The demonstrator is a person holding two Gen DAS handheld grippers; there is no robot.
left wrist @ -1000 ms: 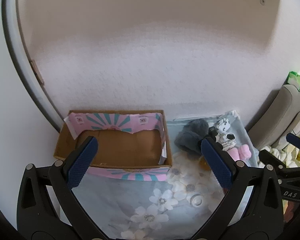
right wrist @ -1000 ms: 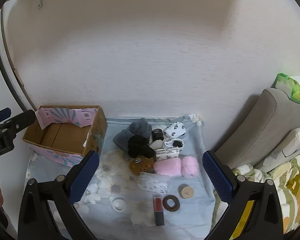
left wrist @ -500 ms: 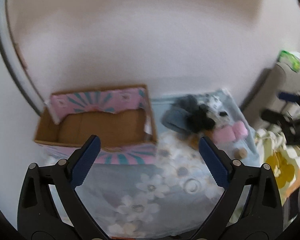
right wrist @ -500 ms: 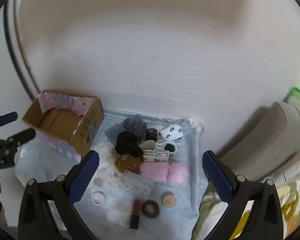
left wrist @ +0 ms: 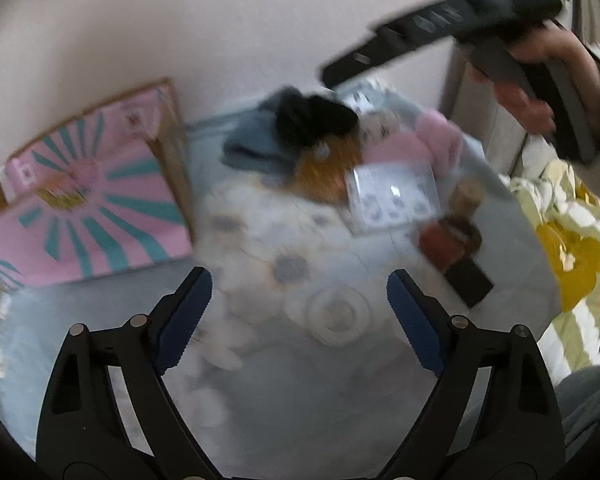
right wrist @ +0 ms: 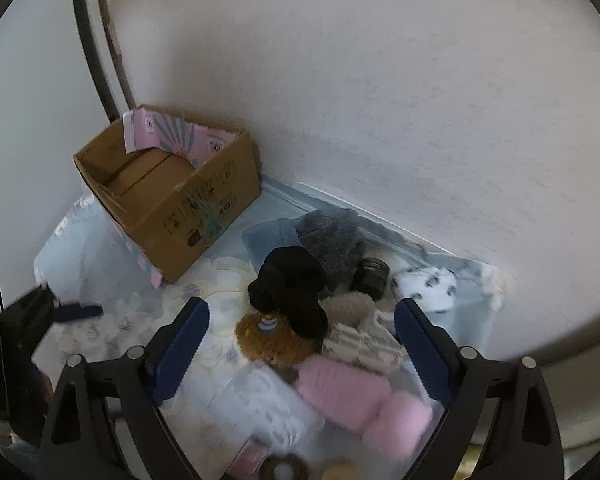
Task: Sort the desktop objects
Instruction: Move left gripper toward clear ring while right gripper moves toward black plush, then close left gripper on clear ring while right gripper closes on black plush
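A cardboard box (right wrist: 172, 196) with pink and teal paper stands open at the left; it also shows in the left wrist view (left wrist: 88, 196). A pile of small things lies on the floral cloth (right wrist: 100, 248): a black fabric bundle (right wrist: 292, 292), a grey knit (right wrist: 332, 240), a brown round toy (right wrist: 272, 336), pink fluffy pieces (right wrist: 360, 400), a black jar (right wrist: 372, 276). My left gripper (left wrist: 300, 316) is open above a white tape ring (left wrist: 336, 312). My right gripper (right wrist: 300, 348) is open over the pile.
A clear packet (left wrist: 392, 196), a red and black tube (left wrist: 456, 252) and a small wooden lid (left wrist: 466, 196) lie right of the pile. A white wall (right wrist: 380, 100) runs behind. A yellow-green patterned blanket (left wrist: 572, 248) lies at the right.
Both grippers have dropped lower and closer to the cloth. The left view has swung right toward the tape ring; the right view has closed in on the pile. Both stay open.
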